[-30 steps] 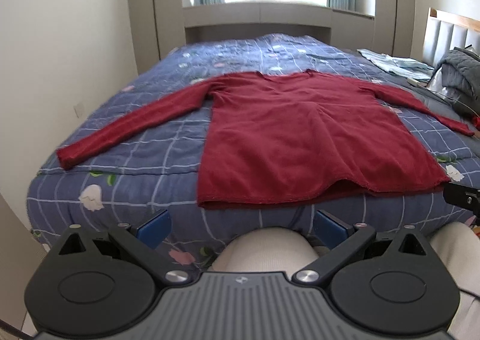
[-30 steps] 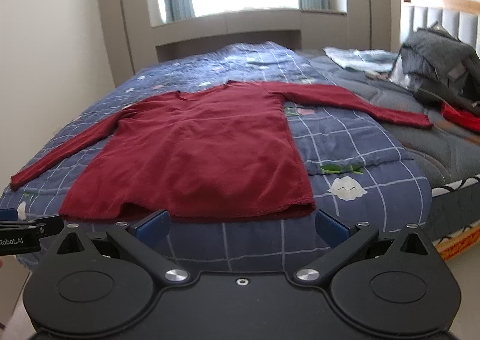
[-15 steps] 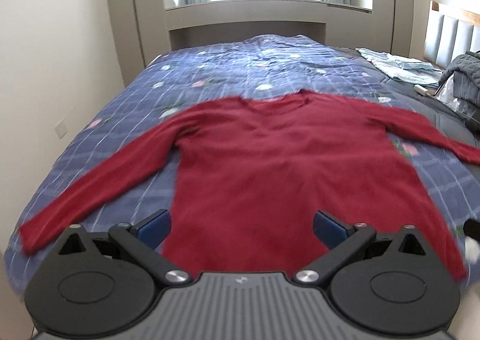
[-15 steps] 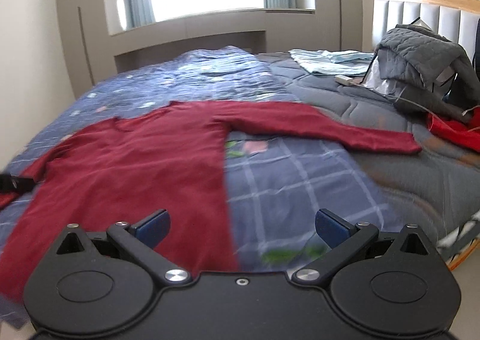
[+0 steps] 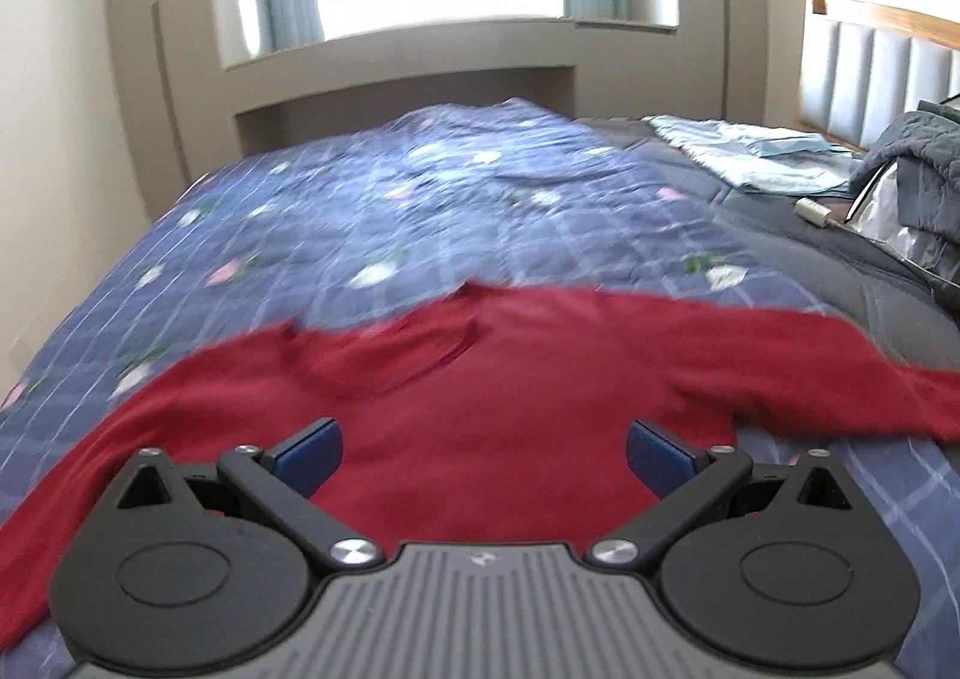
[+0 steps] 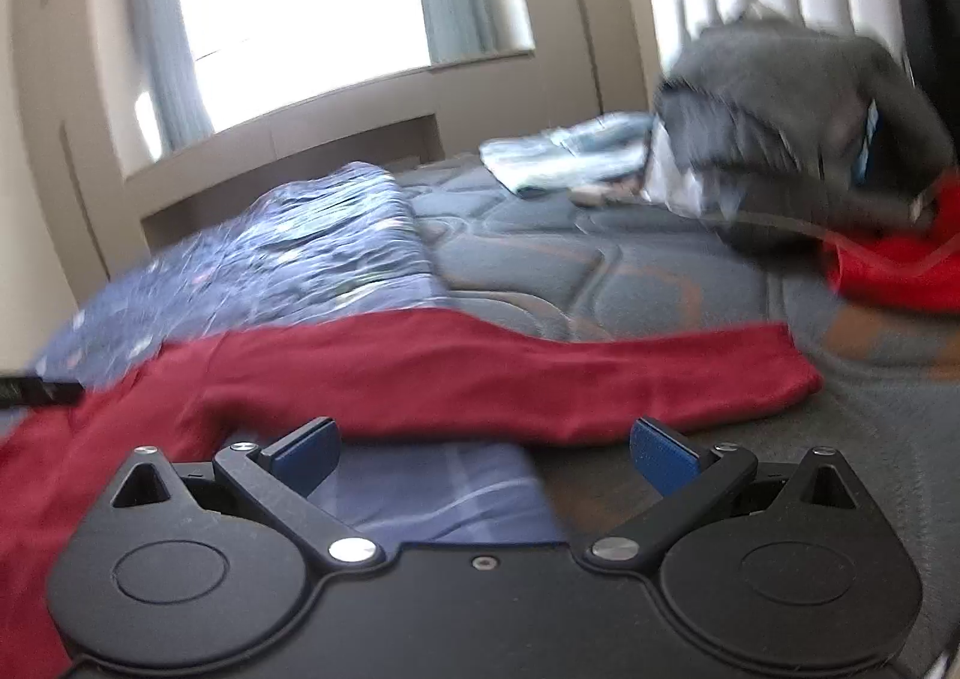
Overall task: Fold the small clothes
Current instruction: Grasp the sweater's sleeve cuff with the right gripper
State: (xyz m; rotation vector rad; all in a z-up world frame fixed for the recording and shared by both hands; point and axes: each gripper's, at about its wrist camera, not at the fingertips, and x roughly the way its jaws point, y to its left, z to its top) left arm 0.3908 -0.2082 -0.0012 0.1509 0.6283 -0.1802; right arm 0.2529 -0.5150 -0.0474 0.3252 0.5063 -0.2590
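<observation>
Our left hand-held gripper (image 5: 483, 448) has its jaws wide apart above the chest of the red sweater (image 5: 516, 379), and our right hand-held gripper (image 6: 486, 448) is also apart, just before the sweater's right sleeve (image 6: 540, 373). We see the sweater lying flat on the blue checked quilt (image 5: 420, 199) of the bed; farther, grey clothes (image 6: 780, 97) lie near the headboard (image 5: 870, 55).

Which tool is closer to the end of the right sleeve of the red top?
The right tool. It hangs open just before the right sleeve, whose cuff lies a little to its right. The left tool is open over the chest of the red top.
</observation>
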